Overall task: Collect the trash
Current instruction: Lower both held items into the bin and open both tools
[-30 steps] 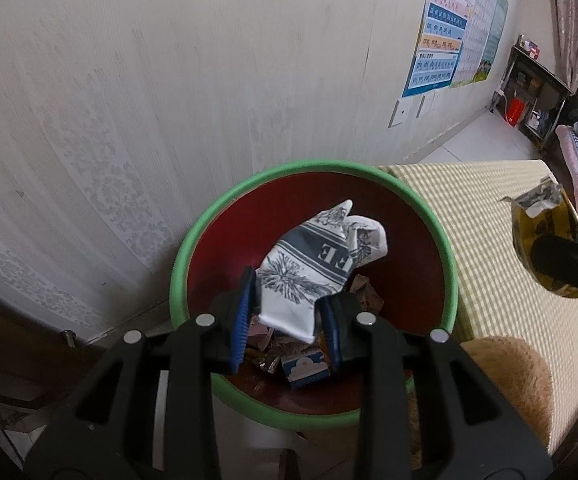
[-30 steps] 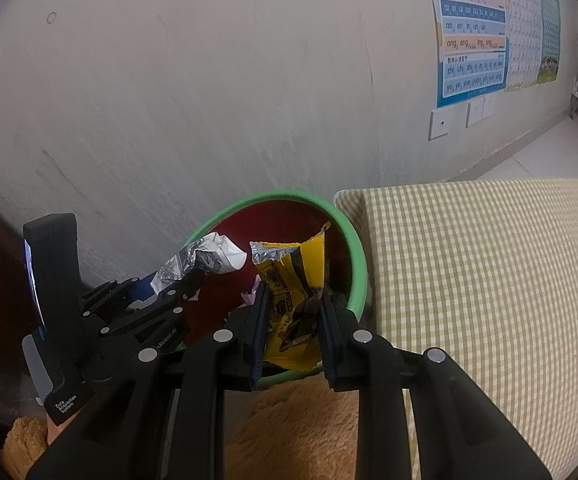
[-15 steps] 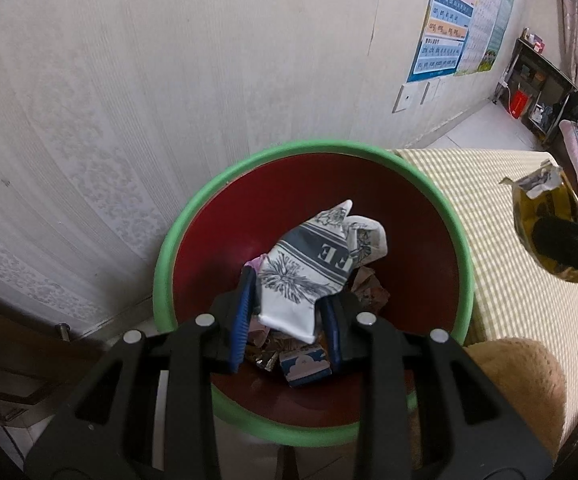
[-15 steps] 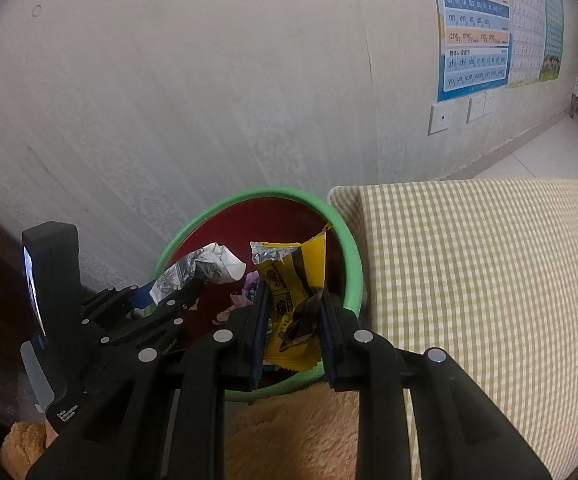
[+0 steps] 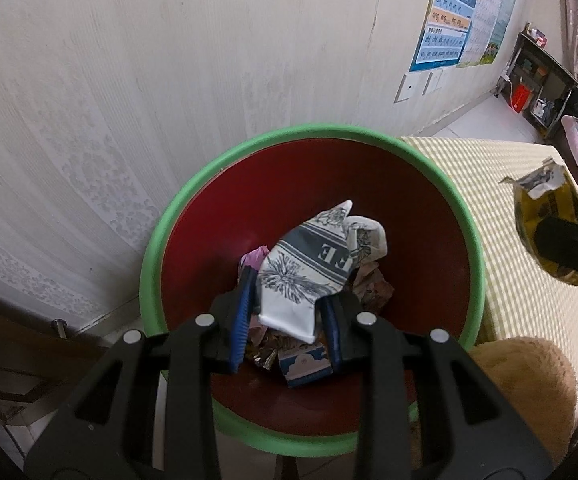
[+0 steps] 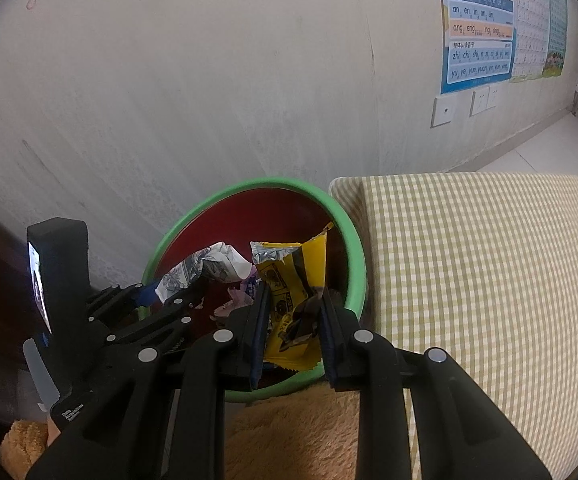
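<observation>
A round bin [image 5: 161, 240] with a green rim and dark red inside stands against the wall, several wrappers lying at its bottom. My left gripper [image 5: 289, 312] is shut on a crumpled white and grey printed wrapper [image 5: 309, 276], held over the bin's mouth. The right wrist view shows the same bin [image 6: 209, 204] and that white wrapper [image 6: 205, 268] in the left gripper [image 6: 181, 292]. My right gripper [image 6: 293, 320] is shut on a yellow and black snack wrapper [image 6: 293, 288] above the bin's right rim. That yellow wrapper [image 5: 545, 212] also shows at the right edge of the left wrist view.
A cushion with a green and cream check cover [image 6: 489, 280] lies right of the bin. Tan plush fabric [image 6: 301, 436] sits in front of it. The pale wall [image 5: 169, 60] carries posters [image 6: 477, 20] and sockets. A dark shelf [image 5: 537, 76] stands far right.
The left gripper has sunk a little toward the bin with the white wrapper, so the bin looks larger. The right gripper has hardly moved.
</observation>
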